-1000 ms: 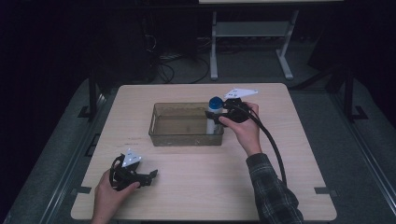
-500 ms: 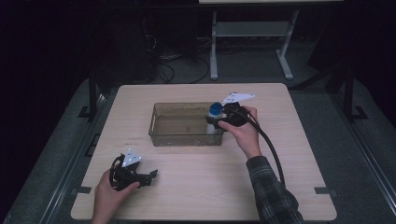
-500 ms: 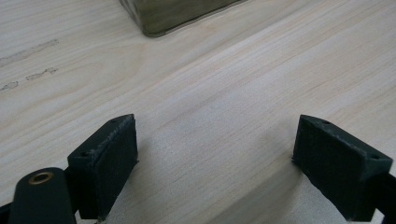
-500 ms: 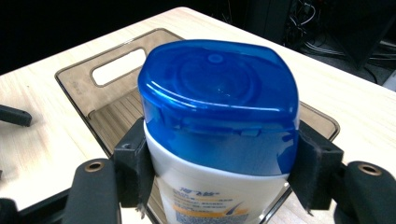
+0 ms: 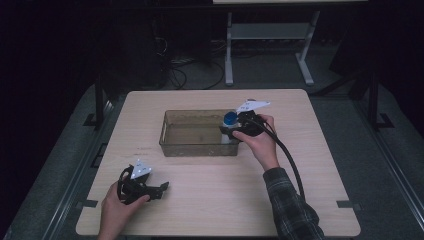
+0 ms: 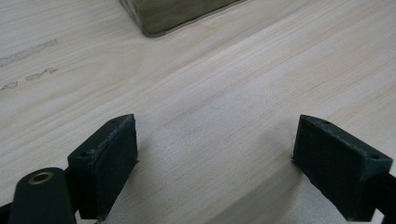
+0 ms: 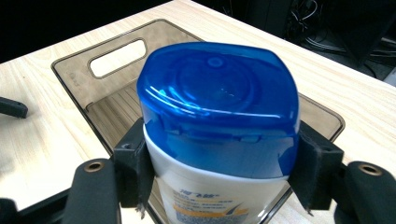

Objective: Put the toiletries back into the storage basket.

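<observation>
- Left gripper (image 5: 161, 188): held in the person's left hand (image 5: 114, 210) at the near-left part of the table (image 5: 300, 200), resting low on the wood. In the left gripper view the two black jaws stand wide apart with only bare wood grain between them.
- Left gripper lies well apart from the bin, whose near corner shows at the top edge of the left gripper view (image 6: 173, 16).
- Bin (image 5: 197, 146): smoky clear plastic, rectangular, set at mid-table; a slot handle is cut in its far end wall as seen in the right gripper view.
- Bottle (image 5: 229, 121): white body, blue cap (image 7: 219, 100), printed label low on the front. It stands upright at the bin's right end, inside the rim.
- Right gripper (image 5: 234, 131): held in the right hand (image 5: 260, 142), plaid sleeve (image 5: 292, 207) behind it, black cable (image 5: 290, 160) trailing toward the person. Its jaws pinch the bottle from both sides just under the cap, pads touching the white body.
</observation>
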A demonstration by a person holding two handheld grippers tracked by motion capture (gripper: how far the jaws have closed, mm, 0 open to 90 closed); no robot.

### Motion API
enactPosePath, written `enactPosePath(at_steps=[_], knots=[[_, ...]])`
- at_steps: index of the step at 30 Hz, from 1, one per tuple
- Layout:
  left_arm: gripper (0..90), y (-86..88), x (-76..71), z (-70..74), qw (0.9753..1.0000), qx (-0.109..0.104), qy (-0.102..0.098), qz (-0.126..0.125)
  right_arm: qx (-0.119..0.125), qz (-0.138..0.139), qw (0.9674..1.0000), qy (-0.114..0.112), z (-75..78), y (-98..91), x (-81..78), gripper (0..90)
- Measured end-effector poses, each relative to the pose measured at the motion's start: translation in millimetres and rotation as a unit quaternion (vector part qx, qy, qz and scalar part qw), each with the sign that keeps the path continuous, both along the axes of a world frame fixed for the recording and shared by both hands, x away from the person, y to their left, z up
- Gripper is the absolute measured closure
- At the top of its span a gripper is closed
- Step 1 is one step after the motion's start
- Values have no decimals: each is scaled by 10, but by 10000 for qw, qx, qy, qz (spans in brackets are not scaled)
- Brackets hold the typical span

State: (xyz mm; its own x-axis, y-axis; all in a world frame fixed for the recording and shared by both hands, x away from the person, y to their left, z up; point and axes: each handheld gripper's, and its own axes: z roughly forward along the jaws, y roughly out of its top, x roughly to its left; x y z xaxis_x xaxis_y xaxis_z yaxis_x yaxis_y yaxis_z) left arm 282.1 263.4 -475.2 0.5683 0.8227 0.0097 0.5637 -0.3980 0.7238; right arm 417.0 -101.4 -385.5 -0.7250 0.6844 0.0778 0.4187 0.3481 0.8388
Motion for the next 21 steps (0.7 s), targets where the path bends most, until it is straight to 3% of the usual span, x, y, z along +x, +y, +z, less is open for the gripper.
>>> enactPosePath(at_steps=[11, 21], knots=[[126, 0, -1, 0, 10000, -2, -1, 0, 66, 54, 10000, 36, 1, 37, -21, 225], [126, -1, -1, 0, 10000, 0, -1, -2, 185, 52, 9998, -36, 104, -18, -93, 211]])
